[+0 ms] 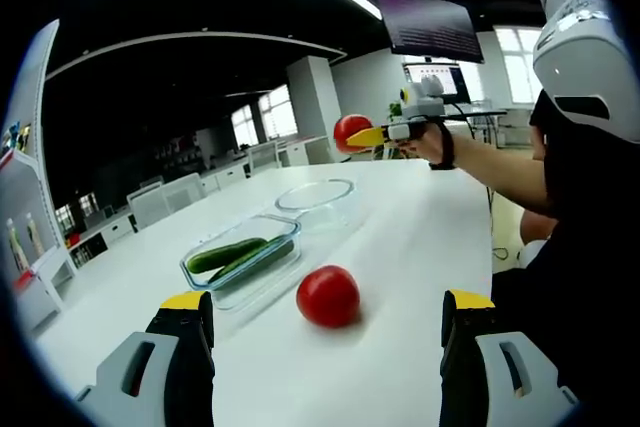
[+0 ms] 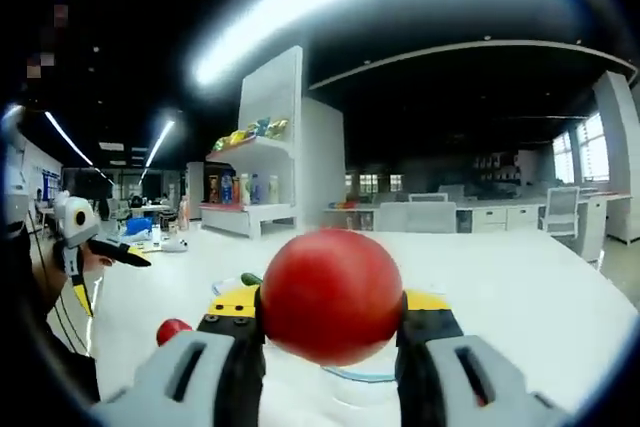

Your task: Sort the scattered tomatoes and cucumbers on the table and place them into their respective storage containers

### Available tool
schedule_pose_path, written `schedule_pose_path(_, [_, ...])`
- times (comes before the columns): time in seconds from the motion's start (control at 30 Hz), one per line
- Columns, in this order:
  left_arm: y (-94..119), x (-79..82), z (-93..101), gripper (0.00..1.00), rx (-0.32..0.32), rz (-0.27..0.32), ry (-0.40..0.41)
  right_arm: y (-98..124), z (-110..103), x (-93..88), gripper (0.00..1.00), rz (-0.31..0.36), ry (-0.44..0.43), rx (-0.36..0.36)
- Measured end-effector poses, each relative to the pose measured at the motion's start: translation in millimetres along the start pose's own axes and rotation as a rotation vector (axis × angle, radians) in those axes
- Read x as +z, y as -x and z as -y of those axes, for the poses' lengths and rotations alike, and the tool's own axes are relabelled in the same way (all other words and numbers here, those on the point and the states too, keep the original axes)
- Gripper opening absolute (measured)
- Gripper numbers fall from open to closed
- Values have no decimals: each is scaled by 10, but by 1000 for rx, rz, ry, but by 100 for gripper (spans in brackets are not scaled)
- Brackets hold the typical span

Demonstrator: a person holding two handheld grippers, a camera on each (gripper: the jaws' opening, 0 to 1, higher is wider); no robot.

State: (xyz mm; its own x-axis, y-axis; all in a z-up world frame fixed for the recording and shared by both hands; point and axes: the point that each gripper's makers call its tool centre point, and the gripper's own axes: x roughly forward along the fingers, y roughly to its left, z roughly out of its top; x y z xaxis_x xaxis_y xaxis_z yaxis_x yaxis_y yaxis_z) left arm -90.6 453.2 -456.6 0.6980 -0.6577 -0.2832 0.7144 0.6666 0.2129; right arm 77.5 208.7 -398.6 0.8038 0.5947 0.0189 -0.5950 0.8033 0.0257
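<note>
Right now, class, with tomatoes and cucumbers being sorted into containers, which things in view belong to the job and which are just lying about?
Belong to the job:
- tomato on the table
- tomato held in the right tool
- cucumbers in the rectangular container
- round container
- left tool, open

Just lying about:
- shelf of bottles
- chairs
- wall screen

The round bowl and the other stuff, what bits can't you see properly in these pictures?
- Round bowl: right gripper view, mostly hidden behind the held tomato and the right gripper.
- Tomato on the table: right gripper view, partly covered by a jaw.
- Cucumbers: left gripper view, how many lie in the box is unclear.
- Shelf bottles: right gripper view, too small to read.
</note>
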Motion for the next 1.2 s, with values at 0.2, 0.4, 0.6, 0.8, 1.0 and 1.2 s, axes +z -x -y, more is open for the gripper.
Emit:
schedule_pose_path(0.2, [-11, 4, 10, 94, -5, 0, -2, -266, 154, -131, 47, -69, 70, -70])
schedule_pose_path(0.4, [1, -15, 8, 94, 0, -1, 3, -474, 343, -345, 47, -152, 78, -158])
schedule_pose_path(0.6, [31, -28, 2, 94, 3, 2, 6, -677, 493, -566, 47, -227, 55, -200])
schedule_pose_path(0.8, [38, -40, -11, 94, 7, 2, 11, -800, 555, -787, 47, -318, 128, -246])
schedule_pose_path(1.0, [36, -39, -7, 94, 4, 4, 10, -909, 558, -886, 47, -334, 111, -227])
schedule_pose_path(1.2, [38, -72, -19, 94, 7, -3, 12, -1006, 653, -1028, 47, -397, 164, -250])
